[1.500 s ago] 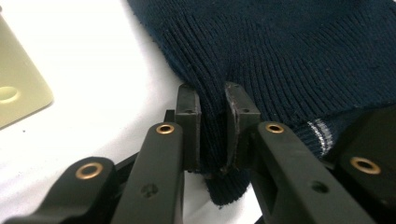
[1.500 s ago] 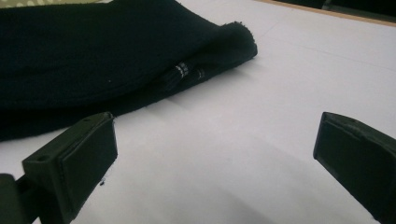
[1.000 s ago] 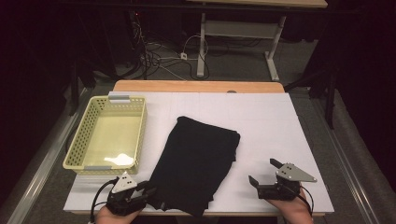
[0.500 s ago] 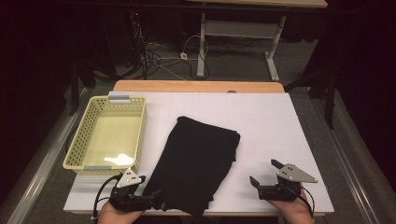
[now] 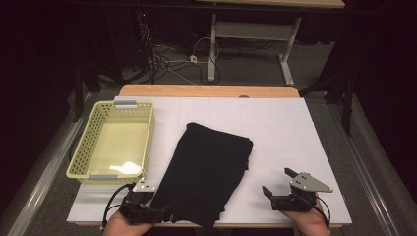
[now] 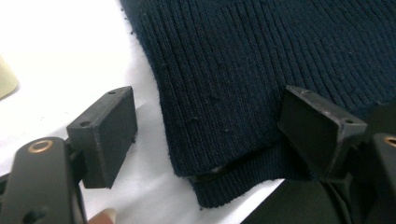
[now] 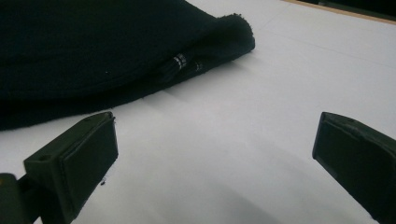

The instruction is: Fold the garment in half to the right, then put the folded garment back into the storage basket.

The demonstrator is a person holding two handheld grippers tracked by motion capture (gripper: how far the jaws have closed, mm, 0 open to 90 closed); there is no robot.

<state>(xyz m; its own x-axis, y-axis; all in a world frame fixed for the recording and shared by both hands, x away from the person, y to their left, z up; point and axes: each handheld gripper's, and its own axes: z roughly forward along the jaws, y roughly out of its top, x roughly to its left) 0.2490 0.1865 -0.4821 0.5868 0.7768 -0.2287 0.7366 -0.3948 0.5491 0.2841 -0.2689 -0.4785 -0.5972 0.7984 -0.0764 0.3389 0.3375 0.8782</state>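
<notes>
A dark navy knit garment lies folded on the white table, running from the centre to the near edge. My left gripper sits at its near left corner. In the left gripper view the ribbed garment has its hem corner between the jaws of the left gripper, which have just been opening and stand apart without pressing the cloth. To the right of the garment, my right gripper rests open near the front edge. Its own view shows the right gripper over bare table, the garment ahead at left.
A pale yellow perforated basket stands at the table's left side, close to the garment's left edge. Bare white tabletop stretches to the right and behind the garment. A wooden strip borders the far edge, with cables on the floor beyond.
The left gripper's jaws have spread apart at the garment's near left corner, and that hand has shifted slightly right. The garment and the right gripper have stayed put.
</notes>
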